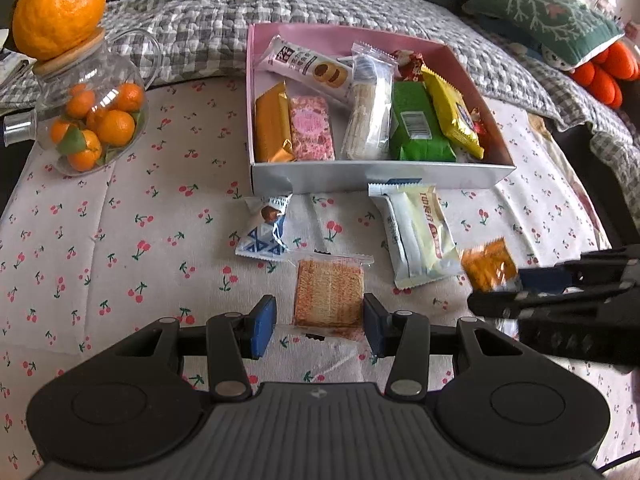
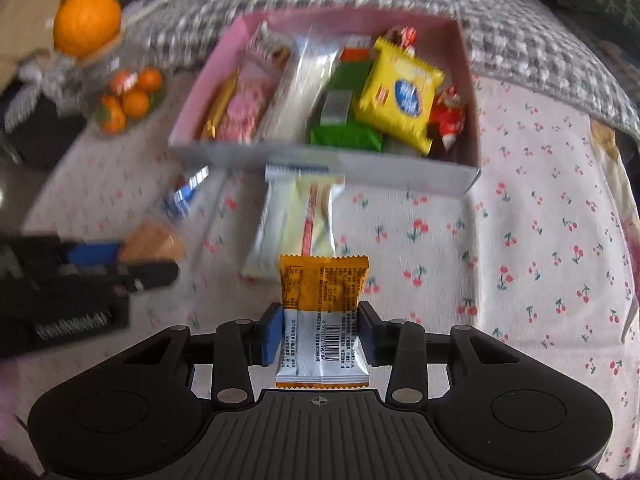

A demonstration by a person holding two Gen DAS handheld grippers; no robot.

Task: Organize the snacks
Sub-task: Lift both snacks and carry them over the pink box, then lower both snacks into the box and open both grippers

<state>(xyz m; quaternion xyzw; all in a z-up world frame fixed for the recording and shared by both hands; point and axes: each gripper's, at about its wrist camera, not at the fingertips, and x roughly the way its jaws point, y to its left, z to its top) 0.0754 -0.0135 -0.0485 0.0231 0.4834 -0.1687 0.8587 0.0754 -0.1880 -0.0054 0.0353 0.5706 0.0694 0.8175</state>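
The surface (image 1: 120, 240) wears matt woven cloth printed with cherries, and at its far edge a quilted, puckered checked blanket (image 1: 208, 12). The box (image 1: 360, 174) looks like smooth card, its snacks in glossy crinkled plastic film, the green packet (image 1: 416, 124) shiniest. At the surface's far left corner, a clear glass jar (image 1: 92, 108) carries a pale wooden lid (image 1: 68, 56).

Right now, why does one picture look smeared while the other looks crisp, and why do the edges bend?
Left wrist view: sharp, only the orange packet in the right hand-held gripper is smeared; the glass jar shows glare. Right wrist view: the pink box and cherry-print cloth are blurred, yet the held packet stays crisp. Both views: fisheye lenses curve the edges.
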